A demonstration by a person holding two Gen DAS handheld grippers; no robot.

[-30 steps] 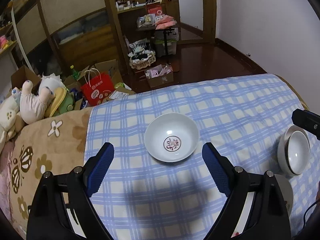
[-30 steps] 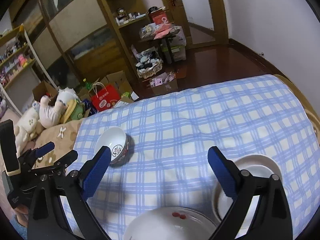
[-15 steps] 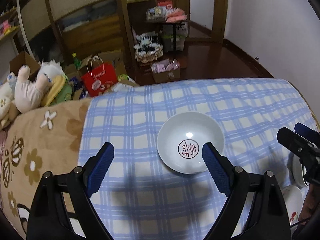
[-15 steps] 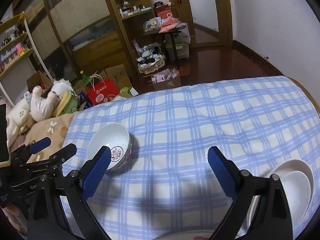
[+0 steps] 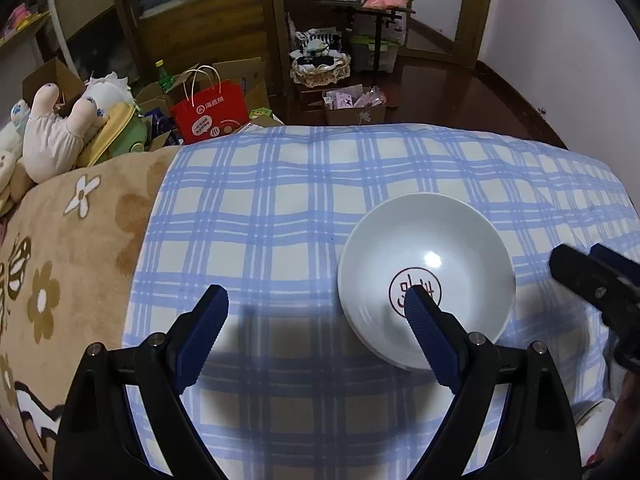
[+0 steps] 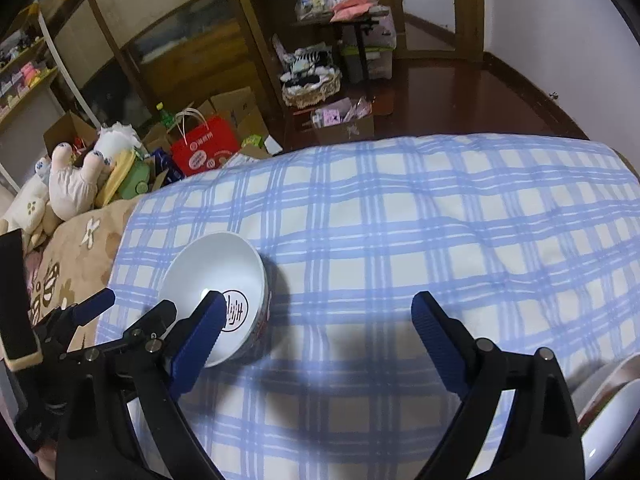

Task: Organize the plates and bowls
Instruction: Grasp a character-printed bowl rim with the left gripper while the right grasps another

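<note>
A white bowl [image 5: 426, 268] with a red round mark inside sits on the blue checked cloth [image 5: 280, 208]. My left gripper [image 5: 316, 304] is open and empty, and its right finger [image 5: 428, 332] overlaps the bowl's near rim. In the right wrist view the same bowl [image 6: 216, 284] lies at the left, with my right gripper [image 6: 316, 320] open and empty. Its left finger [image 6: 200, 328] is in front of the bowl. White dishes [image 6: 612, 420] show at the lower right edge, partly hidden.
A tan flowered blanket [image 5: 72, 248] covers the bed's left side, with plush toys [image 5: 56, 136] beyond it. A red paper bag [image 5: 210, 114], cardboard boxes and a basket [image 5: 320, 66] stand on the floor past the far edge. The right gripper body [image 5: 600, 288] shows at right.
Both grippers moved left and lower towards the bowl, which now looks larger and sits further right in the left view. The stacked dishes slid almost out of both views.
</note>
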